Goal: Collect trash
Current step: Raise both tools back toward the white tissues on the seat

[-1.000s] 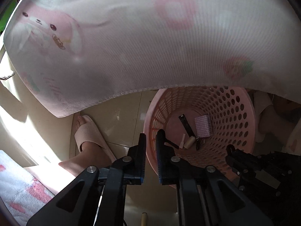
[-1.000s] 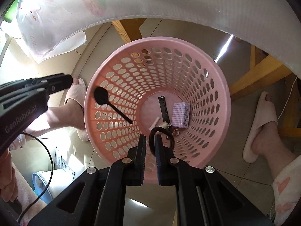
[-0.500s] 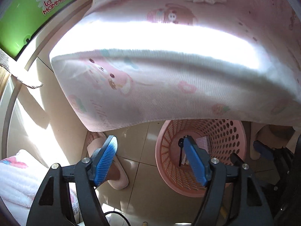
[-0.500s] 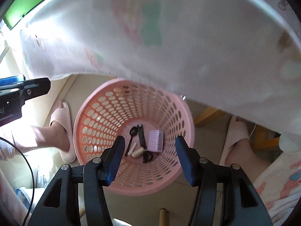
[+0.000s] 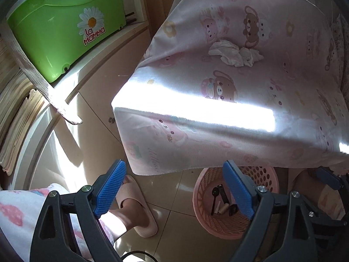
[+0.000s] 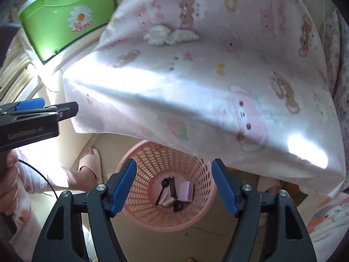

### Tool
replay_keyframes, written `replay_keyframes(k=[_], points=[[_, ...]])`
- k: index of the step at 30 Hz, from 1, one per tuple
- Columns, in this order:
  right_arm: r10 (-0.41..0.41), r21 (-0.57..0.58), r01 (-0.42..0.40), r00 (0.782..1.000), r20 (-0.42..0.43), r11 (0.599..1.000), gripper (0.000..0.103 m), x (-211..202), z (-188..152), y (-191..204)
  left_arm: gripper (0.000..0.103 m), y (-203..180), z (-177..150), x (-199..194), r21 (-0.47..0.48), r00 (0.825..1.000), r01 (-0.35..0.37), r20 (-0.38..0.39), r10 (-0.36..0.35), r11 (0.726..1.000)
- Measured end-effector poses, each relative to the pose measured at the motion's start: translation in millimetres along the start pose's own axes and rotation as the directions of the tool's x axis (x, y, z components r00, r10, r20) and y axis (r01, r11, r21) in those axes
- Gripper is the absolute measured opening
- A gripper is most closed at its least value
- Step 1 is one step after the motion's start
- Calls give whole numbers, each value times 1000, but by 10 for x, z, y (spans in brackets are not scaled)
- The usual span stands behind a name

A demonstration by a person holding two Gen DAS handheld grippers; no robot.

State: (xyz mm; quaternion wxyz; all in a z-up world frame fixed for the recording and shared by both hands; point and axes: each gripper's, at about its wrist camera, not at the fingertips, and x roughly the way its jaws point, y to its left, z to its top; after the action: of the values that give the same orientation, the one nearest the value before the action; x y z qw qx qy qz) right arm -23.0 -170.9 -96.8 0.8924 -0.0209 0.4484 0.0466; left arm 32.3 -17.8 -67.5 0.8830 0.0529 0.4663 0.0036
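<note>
A pink perforated basket (image 5: 205, 216) (image 6: 152, 159) stands on the floor under the table edge. It holds a black spoon (image 6: 164, 185), a black strip, a purple checked packet (image 6: 185, 191), small tubes and a black ring. Crumpled white tissue (image 5: 235, 52) (image 6: 168, 33) lies on the pink cartoon tablecloth (image 5: 250, 91) (image 6: 207, 76). My left gripper (image 5: 174, 187) is open and empty, raised above the floor in front of the table. My right gripper (image 6: 174, 185) is open and empty, above the basket. The left gripper also shows at the left of the right wrist view (image 6: 43, 109).
A green "La Mamma" box (image 5: 63, 26) (image 6: 63, 21) sits on a white ledge to the left. The person's feet in pink slippers (image 5: 135, 205) (image 6: 90, 163) stand on the tiled floor beside the basket. The cloth hangs over part of the basket.
Both grippers went from shut to wide open and rose away from the basket. The spoon and the black ring now lie in the basket. The tabletop with the tissue has come into view.
</note>
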Motion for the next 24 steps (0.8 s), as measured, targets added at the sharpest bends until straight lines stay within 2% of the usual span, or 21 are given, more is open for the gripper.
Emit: replay_keyframes(k=[4, 6, 9, 11, 13, 15, 16, 19, 21, 24], points=[[-18, -27, 21, 995, 97, 999, 77, -252, 154, 64, 93, -18, 123, -173, 31, 999, 5, 53, -6, 1000], [-25, -11, 26, 990, 135, 1000, 78, -338, 279, -1, 93, -12, 228, -249, 22, 997, -6, 74, 5, 1000], [-25, 12, 23, 985, 171, 1000, 78, -422, 482, -159, 93, -18, 411, -324, 25, 996, 30, 81, -32, 999], [-36, 25, 31, 980, 198, 999, 78, -482, 675, -238, 93, -47, 533, -368, 35, 995, 20, 99, -24, 999], [-105, 42, 98, 965, 240, 994, 78, -594, 883, -317, 93, -94, 678, -405, 57, 991, 8, 132, -16, 998], [-110, 51, 100, 948, 299, 994, 82, -724, 1119, -391, 93, -134, 874, -418, 70, 989, 15, 149, -25, 997], [-95, 50, 84, 942, 322, 995, 87, -784, 1230, -433, 93, -144, 980, -427, 69, 987, 32, 153, -42, 997], [-104, 59, 88, 920, 379, 994, 87, -893, 1508, -533, 93, -139, 1305, -476, 64, 978, 126, 161, -135, 990], [-107, 61, 90, 911, 398, 994, 87, -900, 1651, -598, 93, -157, 1480, -506, 89, 968, 164, 178, -177, 983], [-111, 57, 95, 904, 414, 994, 88, -823, 1784, -667, 93, -196, 1608, -531, 114, 961, 75, 258, -103, 991]])
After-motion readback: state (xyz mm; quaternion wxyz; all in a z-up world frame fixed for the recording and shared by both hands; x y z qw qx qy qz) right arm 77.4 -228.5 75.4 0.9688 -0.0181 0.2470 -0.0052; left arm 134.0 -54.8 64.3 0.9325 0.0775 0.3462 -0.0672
